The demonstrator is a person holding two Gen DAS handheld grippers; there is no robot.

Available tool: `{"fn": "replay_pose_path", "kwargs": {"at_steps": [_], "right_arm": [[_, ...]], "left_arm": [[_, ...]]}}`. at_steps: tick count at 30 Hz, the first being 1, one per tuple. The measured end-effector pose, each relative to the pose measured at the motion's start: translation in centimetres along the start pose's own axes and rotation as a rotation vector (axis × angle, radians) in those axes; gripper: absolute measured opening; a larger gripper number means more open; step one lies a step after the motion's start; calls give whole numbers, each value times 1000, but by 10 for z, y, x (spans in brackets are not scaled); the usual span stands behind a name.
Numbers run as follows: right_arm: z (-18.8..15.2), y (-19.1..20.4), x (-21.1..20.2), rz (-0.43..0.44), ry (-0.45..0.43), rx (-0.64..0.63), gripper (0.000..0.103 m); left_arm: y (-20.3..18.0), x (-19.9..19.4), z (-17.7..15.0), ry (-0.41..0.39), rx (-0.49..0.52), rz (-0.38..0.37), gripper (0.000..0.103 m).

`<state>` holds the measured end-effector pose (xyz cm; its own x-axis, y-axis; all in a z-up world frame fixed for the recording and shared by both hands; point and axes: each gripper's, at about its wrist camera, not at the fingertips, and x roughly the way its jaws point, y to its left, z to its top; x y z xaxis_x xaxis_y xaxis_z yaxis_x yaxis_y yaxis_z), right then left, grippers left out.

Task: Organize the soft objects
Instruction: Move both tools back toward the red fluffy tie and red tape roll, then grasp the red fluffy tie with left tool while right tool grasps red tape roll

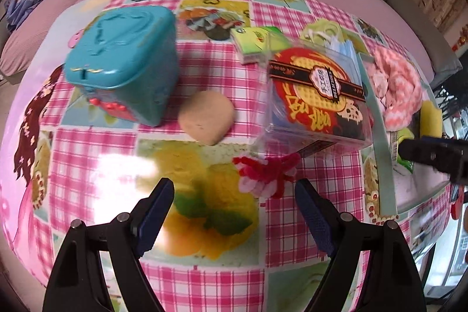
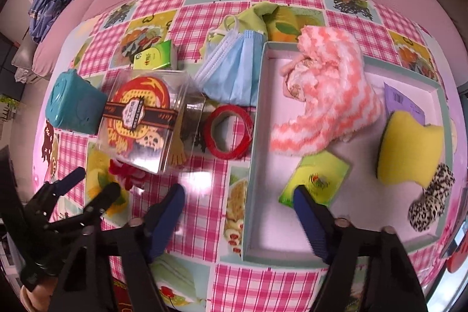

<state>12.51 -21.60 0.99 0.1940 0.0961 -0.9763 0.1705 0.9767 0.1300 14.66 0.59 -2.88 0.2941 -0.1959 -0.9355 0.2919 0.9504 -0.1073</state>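
Note:
A shallow pale tray (image 2: 259,95) on the checked tablecloth holds a pink-and-white fluffy sock (image 2: 330,84), a yellow sponge (image 2: 409,148), a leopard-print soft piece (image 2: 430,198) and a green packet (image 2: 317,180). A tan round sponge (image 1: 206,116) and a red-and-pink fuzzy piece (image 1: 263,174) lie on the table ahead of my left gripper (image 1: 234,192), which is open and empty. A blue face mask (image 2: 231,72) lies left of the tray. My right gripper (image 2: 239,195) is open and empty over the tray's left wall.
A teal plastic box (image 1: 122,60) stands at the left. A clear box with a red label (image 1: 316,95) sits mid-table, a red tape roll (image 2: 229,130) beside it. A green tissue pack (image 1: 254,43) lies behind. A pink sofa runs along the back.

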Motion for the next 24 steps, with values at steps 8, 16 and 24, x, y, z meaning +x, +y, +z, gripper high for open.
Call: {"fn": "replay_pose_path", "kwargs": {"at_steps": [8,16,24], "right_arm": [[17,6,15,18,6,-40,51],[25,21,26,40,16,-100,39],[27,31,37,56,25,-143,29]], "left_arm": [[-8,19,7,12,28,5,76],[-12,25,12,6,38,-2,66],[-16,27,17,-7,54,-15,57]]}}
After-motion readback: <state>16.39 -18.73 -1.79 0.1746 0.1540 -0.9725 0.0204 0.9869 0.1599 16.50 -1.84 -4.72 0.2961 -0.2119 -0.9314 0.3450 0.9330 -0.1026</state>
